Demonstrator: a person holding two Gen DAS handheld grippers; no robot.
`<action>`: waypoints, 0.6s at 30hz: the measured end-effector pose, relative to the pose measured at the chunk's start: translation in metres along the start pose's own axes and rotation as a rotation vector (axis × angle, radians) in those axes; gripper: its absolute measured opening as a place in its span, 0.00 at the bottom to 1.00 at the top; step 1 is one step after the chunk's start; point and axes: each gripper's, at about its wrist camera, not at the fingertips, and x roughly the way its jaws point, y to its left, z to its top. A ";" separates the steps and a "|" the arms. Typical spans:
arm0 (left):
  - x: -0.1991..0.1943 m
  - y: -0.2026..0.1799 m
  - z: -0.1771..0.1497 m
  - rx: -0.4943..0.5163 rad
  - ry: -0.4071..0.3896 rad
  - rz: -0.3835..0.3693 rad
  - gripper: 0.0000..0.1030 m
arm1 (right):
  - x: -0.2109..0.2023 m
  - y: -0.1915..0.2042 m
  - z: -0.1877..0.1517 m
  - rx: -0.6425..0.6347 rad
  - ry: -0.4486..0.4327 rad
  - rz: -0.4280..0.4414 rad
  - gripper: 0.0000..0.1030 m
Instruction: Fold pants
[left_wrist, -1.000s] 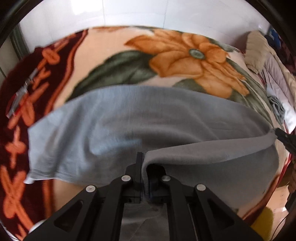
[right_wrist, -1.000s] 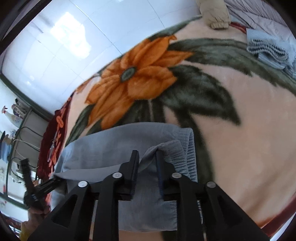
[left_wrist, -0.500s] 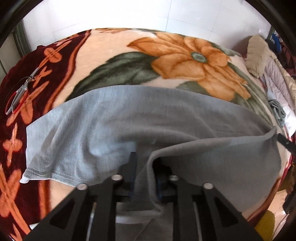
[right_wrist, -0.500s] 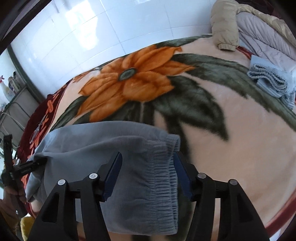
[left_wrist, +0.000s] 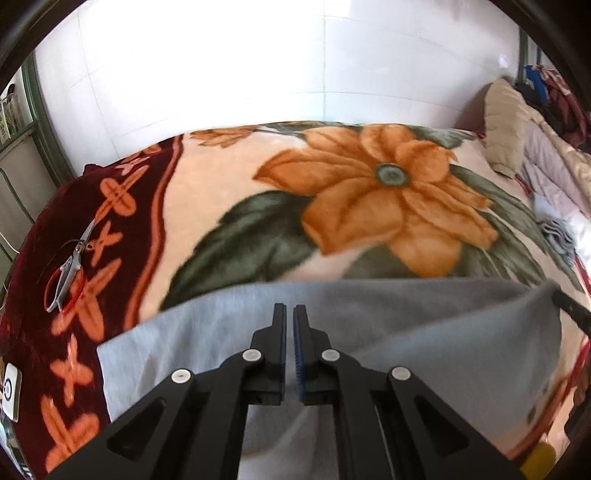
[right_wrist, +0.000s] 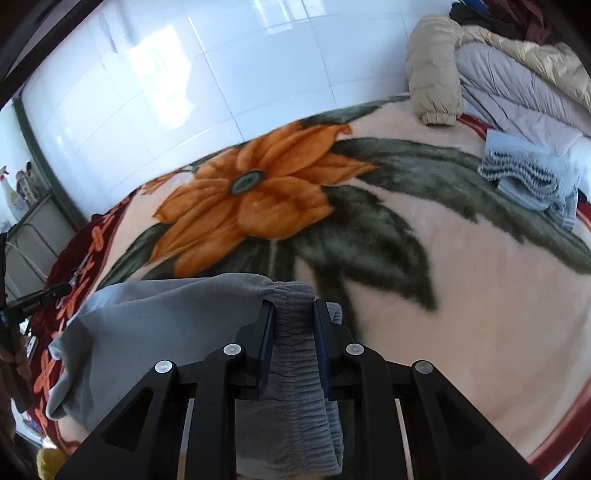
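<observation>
One fold at least looks made, since the grey pants (left_wrist: 229, 347) lie in a long doubled band across the near part of the flowered blanket (left_wrist: 221, 177), with an upper layer lapping over the lower one toward the right. At the far left of the left wrist view, scissors (left_wrist: 68, 267) rest on the dark red border, well apart from the cloth. Moving right, the left gripper (left_wrist: 290, 332) hangs over the pants with its jaws pressed nearly together and nothing between them, so it has let go of the cloth. Further right, in the right wrist view, the pants' ribbed waistband (right_wrist: 295, 332) sits between the fingers of the right gripper (right_wrist: 293, 325), whose jaws are closing on that bunched elastic; the pads appear to touch it on both sides. Beyond, at the far right, a folded blue-grey cloth (right_wrist: 528, 173) and a padded jacket (right_wrist: 436, 66) lie near the blanket's edge, clear of the work. I judge the task partway done: the pants remain a long strip, so at least one fold across the length is probably left.
</observation>
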 end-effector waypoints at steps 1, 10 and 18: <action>0.005 0.002 0.001 -0.007 0.011 -0.015 0.04 | 0.003 -0.001 -0.002 0.007 0.009 -0.001 0.20; 0.010 0.009 -0.027 0.024 0.143 -0.138 0.44 | 0.013 -0.008 -0.010 0.045 0.048 0.011 0.21; -0.004 -0.001 -0.059 0.141 0.164 -0.134 0.62 | 0.014 -0.007 -0.013 0.042 0.056 0.002 0.21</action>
